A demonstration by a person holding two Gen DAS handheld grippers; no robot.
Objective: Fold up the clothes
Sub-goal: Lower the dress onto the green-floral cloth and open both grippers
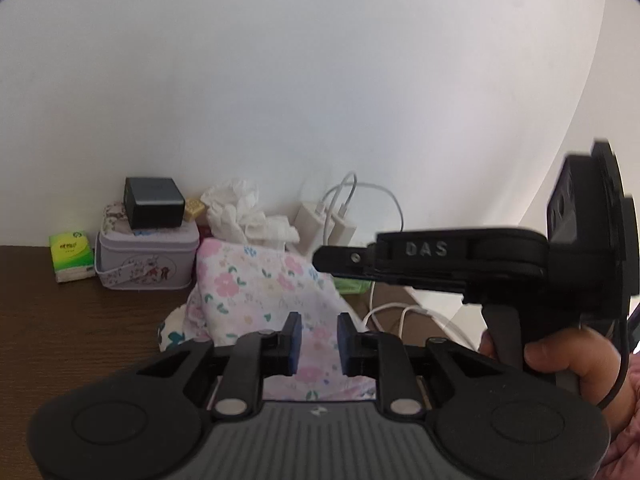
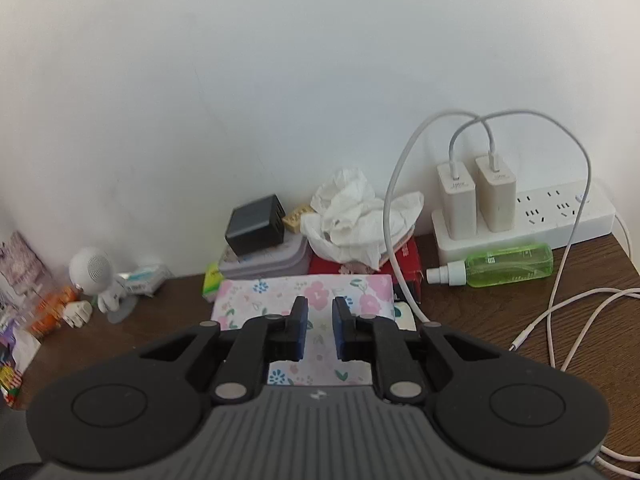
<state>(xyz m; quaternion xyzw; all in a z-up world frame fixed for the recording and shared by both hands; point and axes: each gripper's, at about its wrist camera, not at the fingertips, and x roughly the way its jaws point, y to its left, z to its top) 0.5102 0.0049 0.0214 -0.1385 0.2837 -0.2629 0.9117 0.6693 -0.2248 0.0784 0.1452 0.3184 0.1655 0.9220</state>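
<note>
Floral cloth (image 2: pixel 304 292): folded into a flat rectangle on the brown table (image 2: pixel 480 312), its far edge near the red box (image 2: pixel 412 264) and the tin (image 2: pixel 272 262); in the left view it lies as a bulkier folded stack (image 1: pixel 256 292).
Left gripper (image 1: pixel 319 344): above the cloth's near part, blue pads (image 1: pixel 295 342) a little apart, nothing between them, no touch on the fabric that I can see.
Right gripper (image 2: pixel 320 328): over the cloth's middle, jaws narrowly parted, empty; also seen side-on in the left view (image 1: pixel 320 261), above the cloth's right edge.
Hand (image 1: pixel 560 364): wrapped around the right gripper's handle, at the right edge of the left view.
Tin: lilac, against the wall, with a black charger (image 2: pixel 256 226) on its lid.
Tissue (image 2: pixel 356 216): crumpled white heap on the red box.
Power strip (image 2: pixel 560 216): white, right of the tissue, two adapters plugged in, white cables (image 2: pixel 568 320) trailing over the table.
Green bottle (image 2: pixel 508 266): lying on its side before the strip.
White figurine (image 2: pixel 94 276): far left, well apart from the cloth.
</note>
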